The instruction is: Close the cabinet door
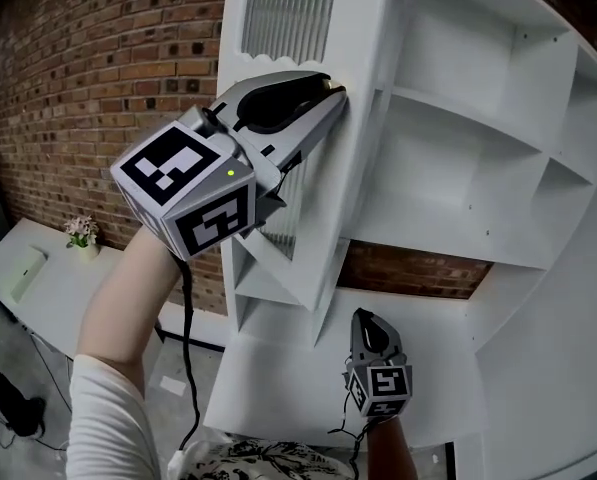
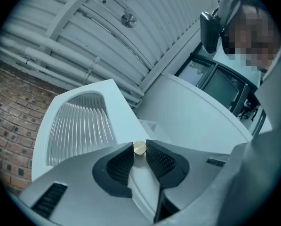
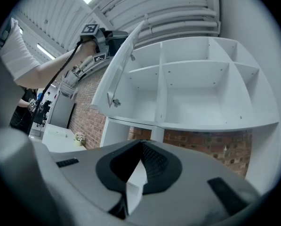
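The white cabinet door (image 1: 363,88) with a ribbed glass pane (image 1: 288,18) stands partly swung out from the open white shelf cabinet (image 1: 458,168). My left gripper (image 1: 333,93) is raised to the door's front edge. In the left gripper view its pads (image 2: 124,163) sit on either side of the small brass door knob (image 2: 139,148) and touch it. My right gripper (image 1: 368,320) hangs low in front of the cabinet, jaws together and holding nothing. The right gripper view shows the door (image 3: 124,67) angled out, with the left gripper (image 3: 113,36) at its top edge.
A brick wall (image 1: 88,68) runs behind and left of the cabinet. At the lower left, a white table (image 1: 58,298) carries a small flower pot (image 1: 81,233) and a white device (image 1: 26,268). A black cable (image 1: 186,368) hangs from the left gripper.
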The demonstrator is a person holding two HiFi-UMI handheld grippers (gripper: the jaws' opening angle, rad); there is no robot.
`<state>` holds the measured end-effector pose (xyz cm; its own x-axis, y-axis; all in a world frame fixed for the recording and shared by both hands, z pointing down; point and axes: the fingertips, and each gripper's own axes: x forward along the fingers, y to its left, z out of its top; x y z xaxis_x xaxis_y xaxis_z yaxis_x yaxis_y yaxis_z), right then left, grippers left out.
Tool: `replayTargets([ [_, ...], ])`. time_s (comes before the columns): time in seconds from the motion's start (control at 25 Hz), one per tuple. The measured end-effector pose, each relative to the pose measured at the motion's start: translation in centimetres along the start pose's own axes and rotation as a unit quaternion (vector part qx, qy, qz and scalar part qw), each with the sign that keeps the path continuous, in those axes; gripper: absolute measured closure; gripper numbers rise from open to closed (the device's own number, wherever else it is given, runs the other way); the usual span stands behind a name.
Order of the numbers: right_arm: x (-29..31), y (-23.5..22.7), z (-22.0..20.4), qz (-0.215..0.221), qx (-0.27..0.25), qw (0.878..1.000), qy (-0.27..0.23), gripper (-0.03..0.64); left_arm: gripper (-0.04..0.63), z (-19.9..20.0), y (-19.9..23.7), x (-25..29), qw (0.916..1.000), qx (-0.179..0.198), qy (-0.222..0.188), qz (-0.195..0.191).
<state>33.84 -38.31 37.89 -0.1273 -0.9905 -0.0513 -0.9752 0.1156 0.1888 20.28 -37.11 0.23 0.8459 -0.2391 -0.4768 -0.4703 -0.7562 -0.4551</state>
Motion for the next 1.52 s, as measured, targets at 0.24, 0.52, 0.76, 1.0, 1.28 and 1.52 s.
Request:
replayTargets([
  [0.24, 0.4, -4.5, -1.6, -0.002, 0.005, 1.0, 0.018, 0.611, 0.499, -2.9, 0.1, 4.7, 0.9988, 0.012, 0.021, 0.043],
  [0.52, 1.6, -8.0, -2.2, 0.012, 0.008, 1.0, 0.011, 0.611, 0.499, -5.9, 1.0, 8.7, 0.9938, 0.029, 0.059, 0.09],
  [0.76, 2.7, -9.2, -1.0, 0.025, -0.009, 1.0, -0.003, 0.611, 0.499, -7.5, 1.7, 10.3, 0.9876, 0.061, 0.077, 0.122],
  [1.0, 3.3, -11.0, 0.1, 0.029, -0.015, 0.999, -0.016, 0.611, 0.499, -9.1, 2.8, 12.2, 0.9799, 0.091, 0.098, 0.148],
  [1.28, 3.3, -13.8, 0.5, 0.024, -0.014, 0.999, -0.025, 0.611, 0.499, -11.0, 3.9, 14.0, 0.9696, 0.117, 0.115, 0.182],
  [1.52, 3.5, -14.7, 0.3, 0.032, -0.01, 0.999, -0.025, 0.611, 0.499, -12.2, 4.7, 14.9, 0.963, 0.129, 0.134, 0.195],
])
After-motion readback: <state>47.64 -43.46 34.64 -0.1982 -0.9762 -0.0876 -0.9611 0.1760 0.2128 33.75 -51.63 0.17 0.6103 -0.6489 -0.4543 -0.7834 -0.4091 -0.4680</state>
